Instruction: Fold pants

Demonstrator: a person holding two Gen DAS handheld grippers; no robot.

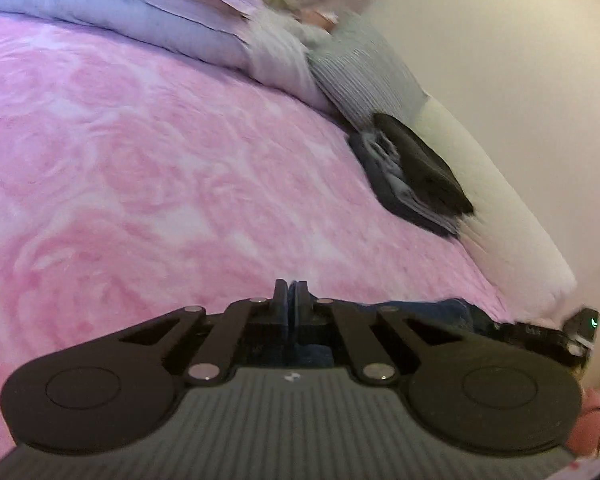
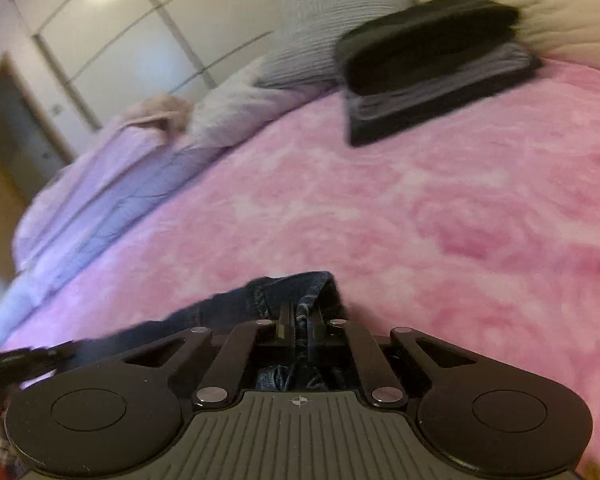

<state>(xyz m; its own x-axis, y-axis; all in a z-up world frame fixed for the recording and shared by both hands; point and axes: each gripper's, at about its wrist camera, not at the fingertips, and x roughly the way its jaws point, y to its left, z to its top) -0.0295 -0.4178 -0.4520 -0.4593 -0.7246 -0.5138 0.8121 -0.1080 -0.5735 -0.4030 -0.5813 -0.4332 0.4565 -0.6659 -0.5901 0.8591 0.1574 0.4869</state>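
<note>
Blue jeans (image 2: 260, 292) lie bunched on the pink rose-patterned blanket (image 2: 420, 220). My right gripper (image 2: 302, 312) is shut on a fold of the denim, which shows pinched between its fingers. In the left wrist view, my left gripper (image 1: 291, 290) has its fingers pressed together low over the blanket (image 1: 160, 160). The jeans (image 1: 440, 312) run out from under it to the right, towards the other gripper's body at the frame edge. In the right wrist view, the denim stretches left towards the dark, blurred left gripper (image 2: 24, 360).
A stack of folded dark clothes (image 2: 432, 60) (image 1: 412, 172) sits at the far side of the bed by a cream bolster (image 1: 500, 208). A grey ribbed pillow (image 2: 320, 40) and a lilac duvet (image 2: 100, 184) lie behind. A wardrobe (image 2: 120, 40) stands beyond.
</note>
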